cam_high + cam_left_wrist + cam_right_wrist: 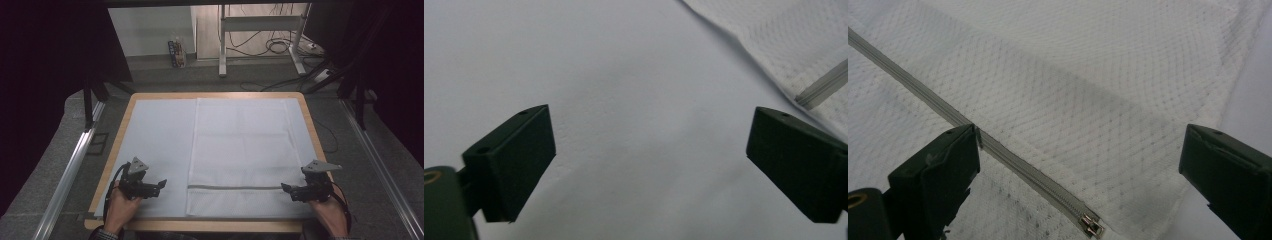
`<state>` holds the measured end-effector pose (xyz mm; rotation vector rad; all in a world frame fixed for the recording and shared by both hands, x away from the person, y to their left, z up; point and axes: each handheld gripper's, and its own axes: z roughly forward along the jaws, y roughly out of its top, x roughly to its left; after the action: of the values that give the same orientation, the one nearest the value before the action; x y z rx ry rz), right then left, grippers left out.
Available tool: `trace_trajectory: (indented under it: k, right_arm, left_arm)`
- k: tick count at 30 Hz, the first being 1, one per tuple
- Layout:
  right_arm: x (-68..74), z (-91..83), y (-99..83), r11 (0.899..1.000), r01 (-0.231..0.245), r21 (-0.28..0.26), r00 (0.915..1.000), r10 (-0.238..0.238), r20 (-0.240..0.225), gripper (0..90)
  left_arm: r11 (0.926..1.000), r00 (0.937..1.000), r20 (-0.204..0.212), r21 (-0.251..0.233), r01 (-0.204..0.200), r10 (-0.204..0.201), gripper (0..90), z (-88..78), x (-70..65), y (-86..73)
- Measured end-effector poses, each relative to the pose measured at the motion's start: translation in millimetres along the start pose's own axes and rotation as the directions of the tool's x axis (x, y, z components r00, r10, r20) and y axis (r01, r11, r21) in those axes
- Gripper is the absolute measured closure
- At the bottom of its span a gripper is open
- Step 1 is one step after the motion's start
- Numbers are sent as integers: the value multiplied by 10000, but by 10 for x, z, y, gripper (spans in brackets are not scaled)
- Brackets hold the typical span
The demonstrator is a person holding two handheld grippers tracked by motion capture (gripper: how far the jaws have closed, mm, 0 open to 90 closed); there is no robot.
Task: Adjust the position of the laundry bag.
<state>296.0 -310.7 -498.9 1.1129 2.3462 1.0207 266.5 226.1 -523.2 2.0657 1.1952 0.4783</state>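
Observation:
A white mesh bag [245, 145] lies flat on the pale sheet [160, 135], its grey zipper [235, 188] running across near the front edge. My left gripper [159, 186] stands open over bare sheet, just left of the bag's front corner. In the left gripper view, the left gripper [651, 135] holds nothing, and the mesh bag [794, 45] with the zipper end [824, 86] sits at upper right. My right gripper [286, 189] is open at the zipper's right end. In the right gripper view, the right gripper [1078, 145] straddles the zipper [1013, 160], with the metal slider [1091, 225] low between the jaws.
The sheet covers a table with a wooden rim [210, 95]. Metal rails [70, 170] [385, 175] run along both sides of the table. Beyond the far edge stand a desk frame [222, 45], floor cables [275, 47] and a small carton [176, 52].

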Motion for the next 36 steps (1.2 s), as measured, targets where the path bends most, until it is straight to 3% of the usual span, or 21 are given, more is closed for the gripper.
trace_trajectory:
  k: [3, 4, 8, 12, 15, 18, 20, 24, 27, 30, 36]
  right_arm:
    - [1, 3, 1, 10000, -5, 25, 10000, 5, -29, 30]
    - [3, 9, 4, 10000, 21, 58, 10000, -20, -49, 30]
    - [14, 25, 6, 9999, 67, 156, 9999, -65, -85, 30]
    - [19, 23, 12, 9998, 103, 188, 9999, -101, -94, 30]
    - [20, 32, 16, 9996, 72, 268, 9999, -68, -152, 30]
    - [19, 35, 19, 9996, -7, 282, 9998, 13, -195, 30]
    - [18, 39, 16, 9995, -43, 320, 9998, 50, -212, 25]
    - [21, 50, 12, 9994, -209, 279, 9995, 216, -249, 11]
    - [28, 38, 24, 9999, -146, 91, 9998, 147, -101, 11]
    - [30, 28, 40, 9999, -142, 35, 9999, 142, -17, 12]
    - [44, 53, 55, 9997, -106, 209, 9997, 101, 241, 7]
  left_arm:
    - [9999, 9988, -472, 89, -132, 136, 35, -15, -21, 13]
    - [10000, 9992, -385, 24, 86, -85, 36, -27, -2, 19]
    - [9994, 9986, -392, -32, 359, -360, 64, -50, 32, 19]
    - [9989, 9983, -360, -48, 457, -458, 77, -62, 35, 23]
    - [9996, 9990, -347, -27, 282, -282, 83, -56, 22, 27]
    - [9998, 9996, -242, 132, -133, 137, 67, -30, -18, 34]
    - [9995, 9997, 231, 306, -58, 51, 59, 5, -42, 48]
    - [9989, 9998, 168, 465, -107, 99, 50, 39, -58, 58]
    - [9993, 9989, 458, 381, 18, -36, 37, 32, -35, 80]
    - [9985, 9996, 223, 524, -168, 157, 57, 49, -48, 125]
    - [9977, 9986, 173, 440, -516, 509, 93, 115, -105, 205]
